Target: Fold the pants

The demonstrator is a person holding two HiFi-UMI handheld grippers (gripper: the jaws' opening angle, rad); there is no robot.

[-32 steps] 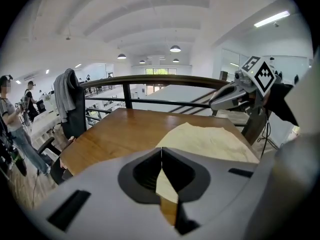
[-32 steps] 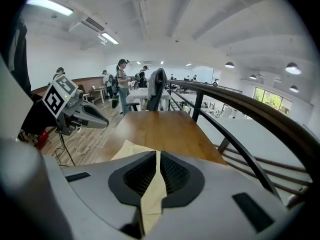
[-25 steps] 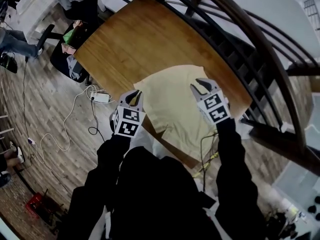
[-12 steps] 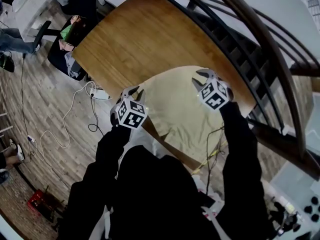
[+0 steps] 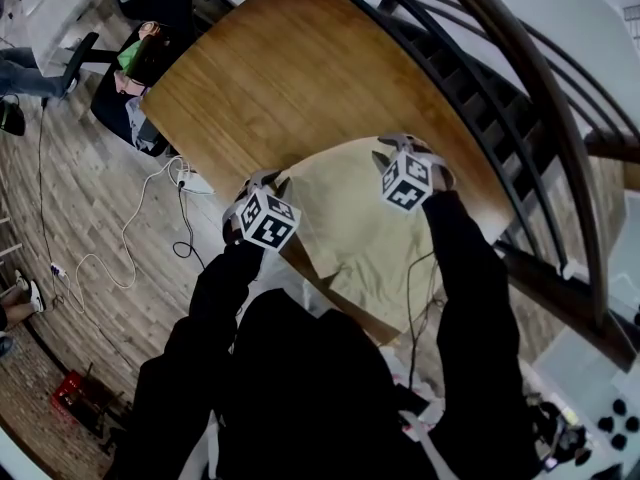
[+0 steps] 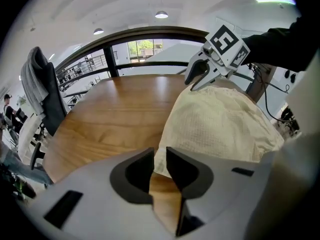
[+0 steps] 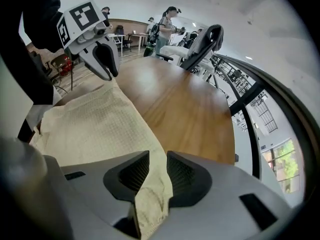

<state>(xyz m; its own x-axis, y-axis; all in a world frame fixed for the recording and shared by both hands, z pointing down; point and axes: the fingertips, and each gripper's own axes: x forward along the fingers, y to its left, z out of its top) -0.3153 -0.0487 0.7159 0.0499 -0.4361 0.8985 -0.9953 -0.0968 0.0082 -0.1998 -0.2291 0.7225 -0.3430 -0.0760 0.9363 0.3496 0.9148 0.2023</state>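
Head view gives us the wooden table (image 5: 290, 68) with the pale yellow pants (image 5: 350, 218) lying folded flat at its 5 o'clock end, one part of them hanging past the table's near edge. We hold the left gripper (image 5: 265, 182) at the pants' 9 o'clock corner and the right gripper (image 5: 398, 150) at their 1 o'clock corner, both pointing steeply down at the cloth. A dark curved railing (image 5: 520, 98) runs round the table from 12 to 4 o'clock, and a white cable (image 5: 130, 258) lies on the floor at 9 o'clock.

In the left gripper view our left gripper (image 6: 159, 156) has just been opening its jaws. They stand a little apart with bare table (image 6: 110, 119) showing through the gap, and only a corner of the pants (image 6: 220, 124) reaches their mouth (no pad presses it). The right gripper (image 6: 195, 80) shows at 1 o'clock.

In the right gripper view our right gripper (image 7: 158, 169) has also just been opening. A folded edge of the pants (image 7: 95, 124) runs loosely between its jaws, with a dark gap beside one pad. The left gripper (image 7: 106, 71) hangs at 10 o'clock.
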